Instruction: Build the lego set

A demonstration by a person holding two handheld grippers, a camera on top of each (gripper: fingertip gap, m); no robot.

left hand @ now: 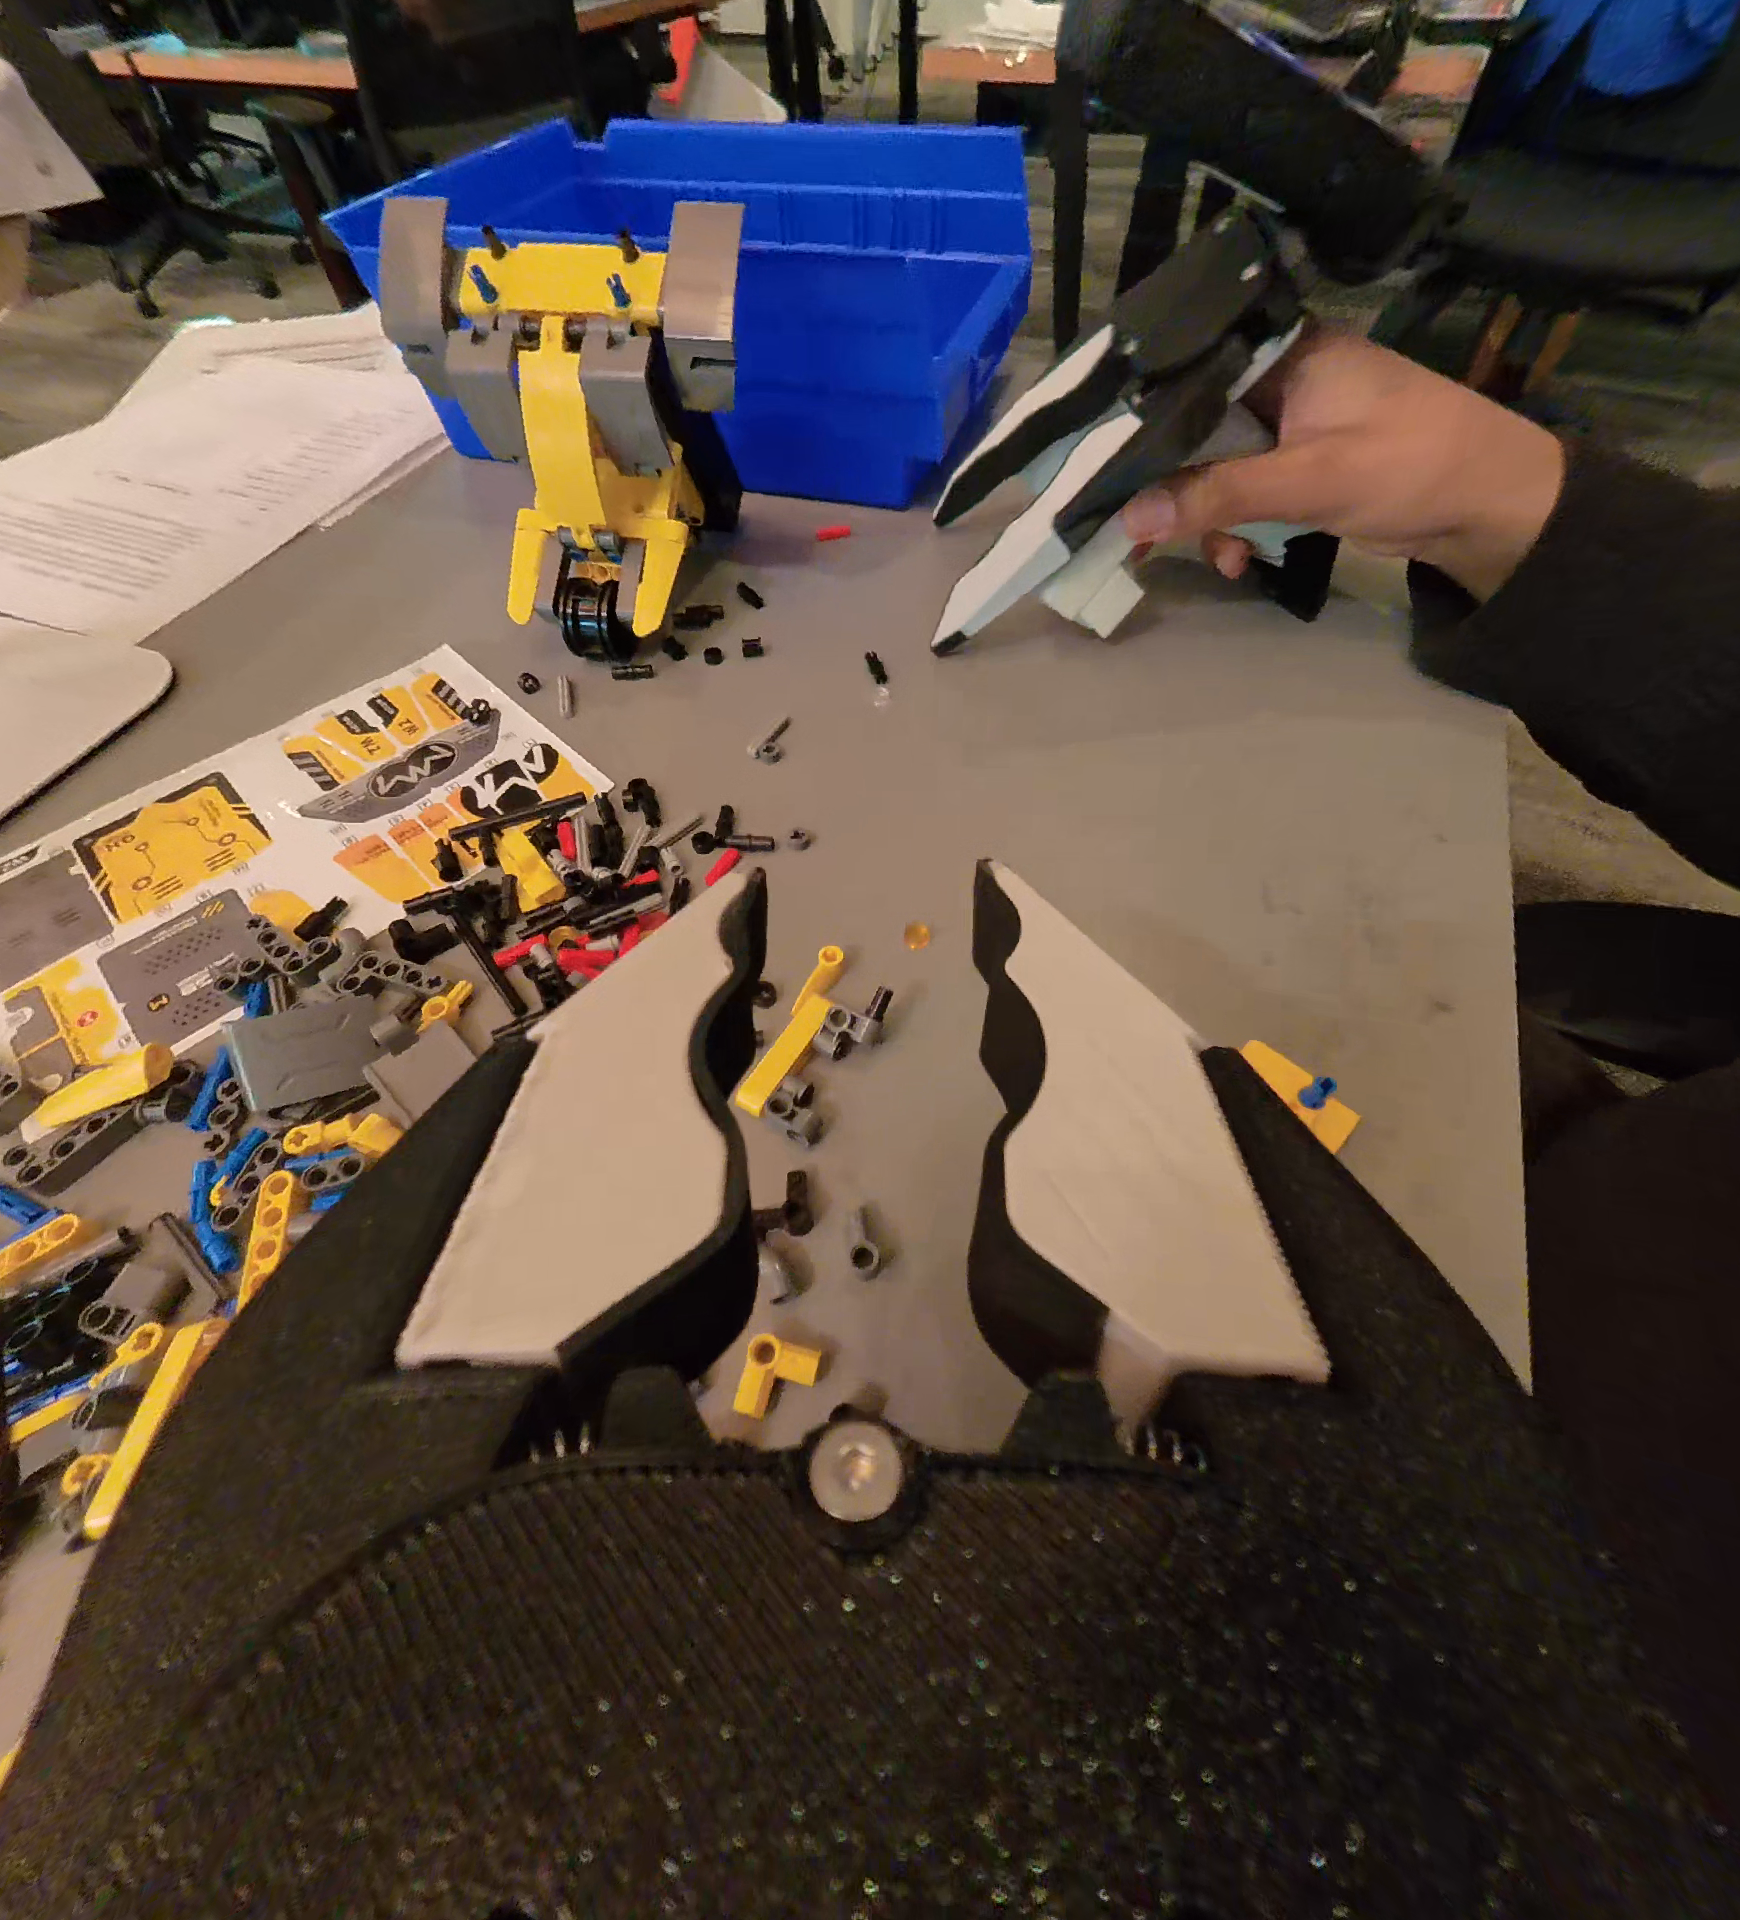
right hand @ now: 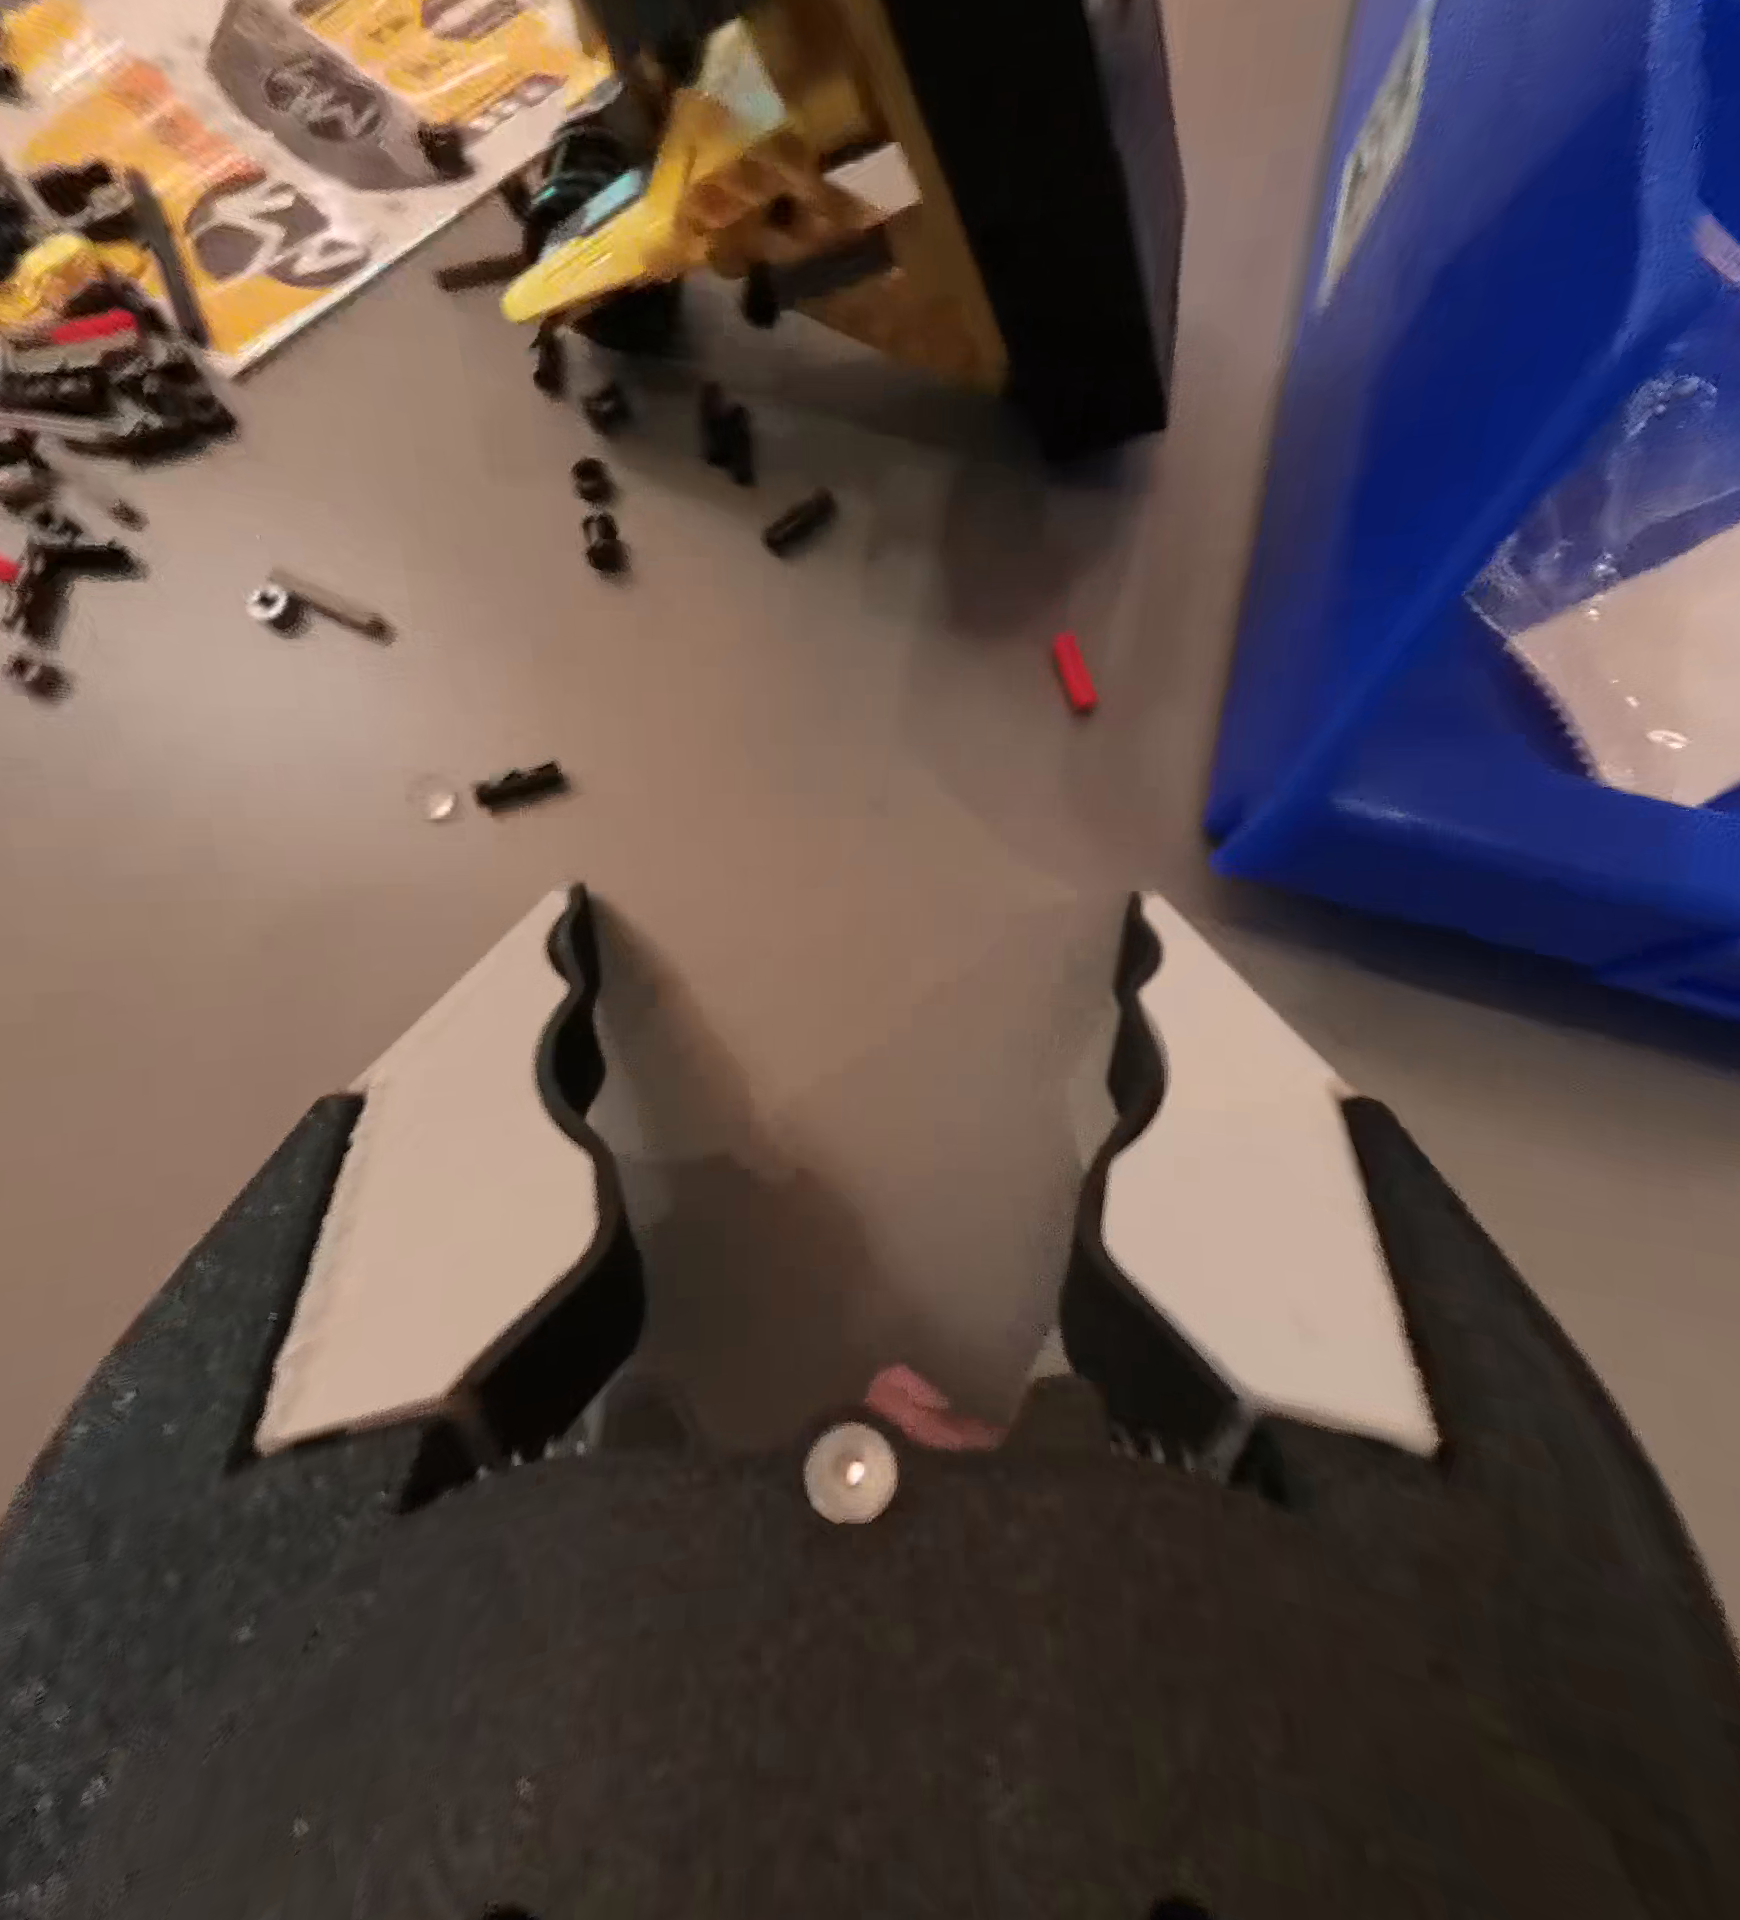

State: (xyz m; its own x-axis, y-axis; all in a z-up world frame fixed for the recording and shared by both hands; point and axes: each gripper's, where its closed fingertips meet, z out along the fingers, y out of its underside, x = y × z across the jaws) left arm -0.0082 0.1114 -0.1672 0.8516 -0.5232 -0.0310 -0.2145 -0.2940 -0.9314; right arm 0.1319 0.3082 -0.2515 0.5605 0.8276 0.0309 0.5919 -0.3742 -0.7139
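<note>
Both the left gripper (left hand: 871, 883) and right gripper (right hand: 855, 904) hang wide and empty over the bench (left hand: 1209, 831) (yellow model (left hand: 575, 416) upper centre half-built, loose parts (left hand: 533, 904) everywhere).

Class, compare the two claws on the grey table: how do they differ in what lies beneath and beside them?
The left claw hangs over scattered small parts; the right claw hangs over bare table. The left claw sits beside the parts pile; the right sits near the blue bin. Both are open and empty.

Model (left hand: 591, 416) stands before bin (left hand: 845, 312); parts pile (left hand: 533, 894) on sticker sheet (left hand: 170, 862).
</note>
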